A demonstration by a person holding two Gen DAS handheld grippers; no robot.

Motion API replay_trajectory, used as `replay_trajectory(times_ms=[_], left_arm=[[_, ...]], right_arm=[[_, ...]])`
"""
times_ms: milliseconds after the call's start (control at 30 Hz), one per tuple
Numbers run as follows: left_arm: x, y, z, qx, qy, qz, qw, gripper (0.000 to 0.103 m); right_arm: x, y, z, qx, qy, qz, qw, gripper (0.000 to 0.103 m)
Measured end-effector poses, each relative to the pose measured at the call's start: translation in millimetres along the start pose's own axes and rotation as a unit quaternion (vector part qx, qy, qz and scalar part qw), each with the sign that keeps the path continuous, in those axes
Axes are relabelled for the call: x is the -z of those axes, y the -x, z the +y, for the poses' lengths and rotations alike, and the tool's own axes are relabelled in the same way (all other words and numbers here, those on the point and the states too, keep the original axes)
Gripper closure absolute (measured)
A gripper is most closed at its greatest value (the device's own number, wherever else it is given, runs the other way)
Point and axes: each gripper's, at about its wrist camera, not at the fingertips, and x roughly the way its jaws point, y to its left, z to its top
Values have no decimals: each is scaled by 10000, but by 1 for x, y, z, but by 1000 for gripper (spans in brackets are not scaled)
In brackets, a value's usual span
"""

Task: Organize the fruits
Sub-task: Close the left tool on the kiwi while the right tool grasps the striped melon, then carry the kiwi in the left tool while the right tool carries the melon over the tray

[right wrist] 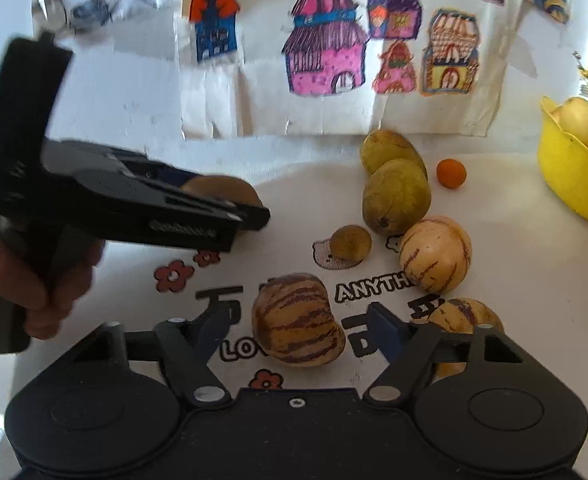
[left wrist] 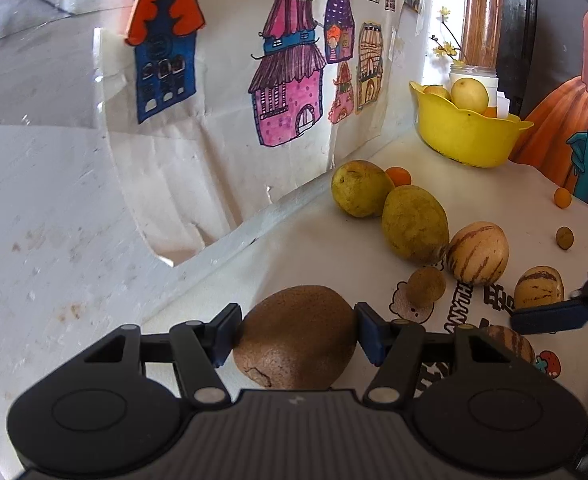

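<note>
Kiwi (left wrist: 296, 336) pinched in left gripper (left wrist: 297, 334), well left of yellow bowl (left wrist: 470, 136); striped melon (right wrist: 298, 320) sits btwn right gripper's (right wrist: 299, 326) jaws w/ gaps both sides, nearer than bowl.

A brown kiwi (left wrist: 296, 336) is being shown against a white cloth (left wrist: 302, 248) printed with black letters and red flowers (right wrist: 171, 276). Cream melons (right wrist: 298, 320) striped in purple-brown are being seen nearer, olive-green fruits (right wrist: 396, 196) farther back, beside a small orange fruit (right wrist: 451, 173). At the far right, a yellow bowl (left wrist: 466, 140) is being lit. Pink, purple and blue drawn houses (left wrist: 290, 92) are being displayed on white paper.
</note>
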Motion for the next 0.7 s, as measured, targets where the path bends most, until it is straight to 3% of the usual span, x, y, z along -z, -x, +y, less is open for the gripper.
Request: replay_trajectory(times_ms=[33, 67, 400, 700], left_arm=[[0, 1, 0, -20, 8, 4, 10000, 38], [0, 1, 0, -35, 13, 3, 10000, 38], [2, 23, -5, -60, 13, -128, 9999, 38], [2, 83, -26, 3, -12, -529, 9986, 38]], right_arm=[[0, -4, 1, -5, 49, 76, 10000, 52], [1, -6, 2, 14, 80, 103, 9999, 53], [4, 22, 8, -46, -39, -136, 9999, 55], [9, 98, -1, 124, -284, -695, 9971, 55]])
